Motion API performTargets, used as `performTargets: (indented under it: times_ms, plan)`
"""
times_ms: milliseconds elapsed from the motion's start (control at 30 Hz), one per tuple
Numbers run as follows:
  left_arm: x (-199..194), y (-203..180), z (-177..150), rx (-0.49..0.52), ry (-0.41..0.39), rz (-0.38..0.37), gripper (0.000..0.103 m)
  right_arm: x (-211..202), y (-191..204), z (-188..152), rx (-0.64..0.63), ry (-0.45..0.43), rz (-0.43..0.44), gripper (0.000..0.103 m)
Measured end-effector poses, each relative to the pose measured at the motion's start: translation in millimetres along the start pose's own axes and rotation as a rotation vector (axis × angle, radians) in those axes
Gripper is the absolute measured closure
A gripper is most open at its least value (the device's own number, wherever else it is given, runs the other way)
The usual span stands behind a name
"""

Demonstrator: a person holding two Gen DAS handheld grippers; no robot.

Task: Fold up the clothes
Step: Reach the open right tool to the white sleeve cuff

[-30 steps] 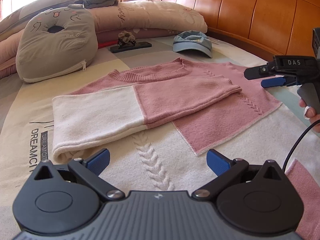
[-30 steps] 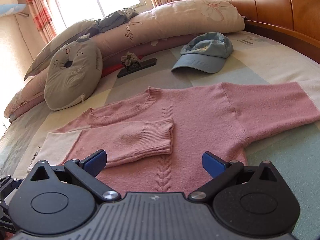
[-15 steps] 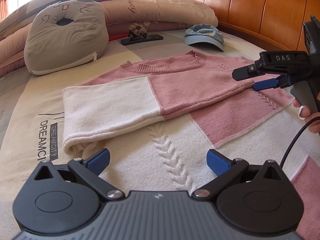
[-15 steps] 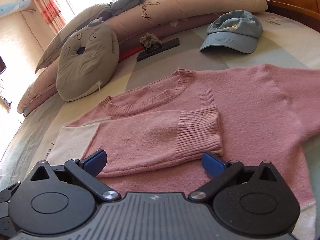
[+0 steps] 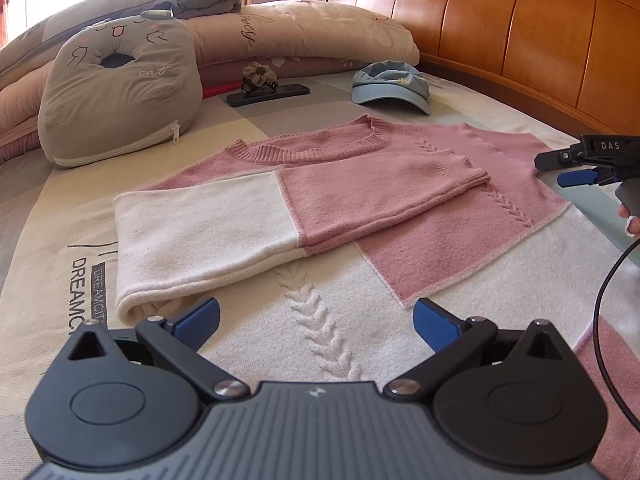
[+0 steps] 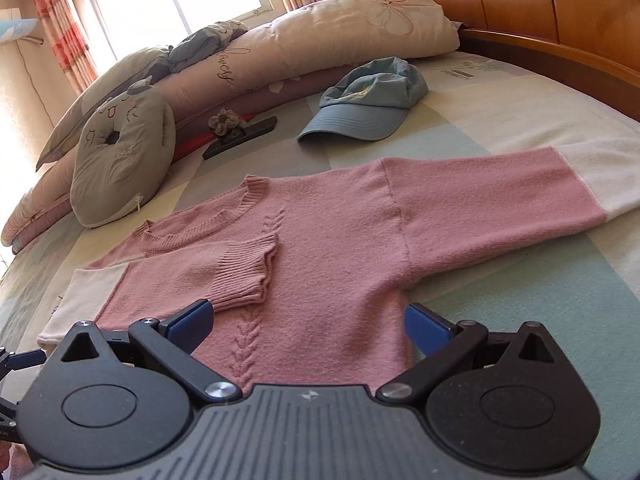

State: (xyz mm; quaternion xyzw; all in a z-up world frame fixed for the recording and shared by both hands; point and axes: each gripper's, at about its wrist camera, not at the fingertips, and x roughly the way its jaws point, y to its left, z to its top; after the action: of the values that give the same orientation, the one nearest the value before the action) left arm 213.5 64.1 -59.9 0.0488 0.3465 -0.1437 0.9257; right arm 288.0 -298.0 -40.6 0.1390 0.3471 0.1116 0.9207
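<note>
A pink and white knit sweater (image 5: 460, 236) lies flat on the bed, front up. Its one sleeve (image 5: 256, 216) is folded across the chest. The other sleeve (image 6: 500, 208) lies stretched out to the right in the right wrist view. My left gripper (image 5: 316, 320) is open and empty above the sweater's white lower part. My right gripper (image 6: 306, 320) is open and empty over the pink chest, near the folded sleeve's ribbed cuff (image 6: 248, 276). The right gripper also shows at the right edge of the left wrist view (image 5: 568, 170).
A grey cat cushion (image 5: 120, 88) and long pillows (image 5: 312, 36) lie at the back. A blue cap (image 5: 392, 84) and a black phone with a flower clip (image 5: 268, 90) lie behind the sweater. The wooden headboard (image 5: 520, 40) runs along the right.
Both grippers have shifted over the sweater and stayed open. The right gripper has moved right, from over the folded cuff toward the body and outstretched sleeve. The sweater has not moved.
</note>
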Motion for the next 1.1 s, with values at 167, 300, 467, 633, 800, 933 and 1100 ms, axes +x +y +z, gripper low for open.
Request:
performTargets:
  times_ms: [167, 300, 467, 633, 800, 933, 1100]
  plan:
    - [-0.3, -4.4, 1.2, -0.001, 0.001, -0.014, 0.001, -21.0, -55.5, 1.8, 0.092, -0.061, -0.089, 0.000]
    - [-5.2, -14.7, 3.6, 0.007, -0.012, -0.075, 0.001, -30.4, -99.7, 5.5, 0.148, -0.096, -0.153, 0.000]
    - [-6.5, -31.8, 2.9, 0.048, -0.021, -0.131, 0.001, -30.6, -143.4, 12.3, 0.175, -0.114, -0.189, 0.000]
    - [5.5, -41.6, -1.4, 0.070, 0.009, -0.133, 0.001, -24.5, -175.8, 24.8, 0.218, -0.155, -0.138, 0.000]
    - [13.9, -44.0, -5.6, 0.080, 0.038, -0.119, 0.001, -14.5, -202.2, 36.8, 0.309, -0.206, -0.069, 0.000]
    - [15.1, -44.1, -6.9, 0.082, 0.037, -0.116, 0.001, -8.4, -220.8, 42.9, 0.369, -0.256, -0.018, 0.000]
    - [15.2, -43.8, -7.2, 0.087, 0.037, -0.114, 0.001, 1.5, -229.4, 52.1, 0.358, -0.280, -0.018, 0.000]
